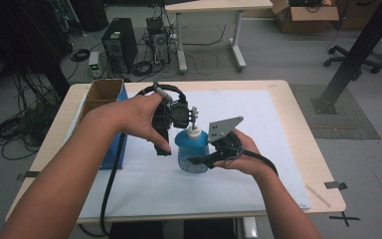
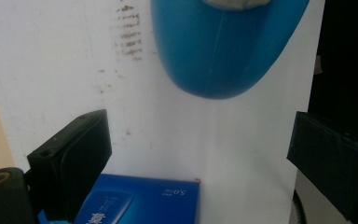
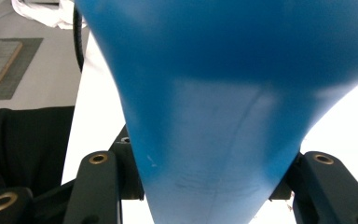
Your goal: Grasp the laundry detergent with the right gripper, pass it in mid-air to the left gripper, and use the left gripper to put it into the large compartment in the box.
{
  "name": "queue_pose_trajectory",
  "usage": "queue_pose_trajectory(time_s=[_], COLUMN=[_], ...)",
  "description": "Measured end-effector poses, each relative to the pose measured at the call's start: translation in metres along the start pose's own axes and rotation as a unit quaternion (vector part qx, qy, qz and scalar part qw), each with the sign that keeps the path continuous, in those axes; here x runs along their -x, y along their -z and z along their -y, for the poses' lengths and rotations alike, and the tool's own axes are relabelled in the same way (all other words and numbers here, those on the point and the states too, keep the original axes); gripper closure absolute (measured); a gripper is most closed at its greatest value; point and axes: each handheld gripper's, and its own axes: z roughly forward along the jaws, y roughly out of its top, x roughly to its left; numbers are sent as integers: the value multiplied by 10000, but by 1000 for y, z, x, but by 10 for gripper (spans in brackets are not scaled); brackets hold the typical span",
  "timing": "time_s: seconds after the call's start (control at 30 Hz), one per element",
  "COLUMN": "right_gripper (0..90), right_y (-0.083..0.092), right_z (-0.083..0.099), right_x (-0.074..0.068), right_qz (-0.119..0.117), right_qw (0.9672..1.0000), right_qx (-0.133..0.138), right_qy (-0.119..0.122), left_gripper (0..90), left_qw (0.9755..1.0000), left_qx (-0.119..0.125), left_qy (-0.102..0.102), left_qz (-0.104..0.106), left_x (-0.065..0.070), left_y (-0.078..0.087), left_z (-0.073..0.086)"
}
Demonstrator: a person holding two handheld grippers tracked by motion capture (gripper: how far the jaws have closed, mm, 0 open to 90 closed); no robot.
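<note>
A blue plastic bottle (image 1: 193,154) with a white neck (image 1: 194,133) is at the middle of the white mat (image 1: 263,134). My right gripper (image 1: 202,158) comes in from the right and is shut on the bottle's body (image 3: 214,93), one black jaw on each side. My left gripper (image 1: 186,117) hovers just above and left of the neck. In the left gripper view its jaws stand wide apart with nothing between them (image 2: 200,158), and the bottle (image 2: 223,51) lies beyond them. Whether the bottle rests on the mat I cannot tell.
A flat blue carton (image 1: 119,149) (image 2: 140,200) lies at the mat's left edge beside an open cardboard box (image 1: 102,92). The left gripper's cable (image 1: 110,184) trails off the table's front edge. A computer tower (image 1: 119,45) and another table (image 1: 214,7) stand on the floor beyond.
</note>
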Motion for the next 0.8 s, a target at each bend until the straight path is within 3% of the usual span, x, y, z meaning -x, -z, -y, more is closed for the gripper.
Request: queue_pose_trajectory(time_s=[0.4,0.8], right_gripper=[460,459], right_y=[-10,-22], right_z=[0,-8], right_x=[-1,-3], right_qz=[-83,-158], right_qw=[9996,9994], right_qx=[252,305], right_qy=[-61,9], left_gripper=[53,54], left_qw=[9998,9996], left_qx=[64,128], left_qy=[-155,-246], left_qz=[46,63], left_x=[2,7], left_y=[-1,-1], left_z=[-7,-11])
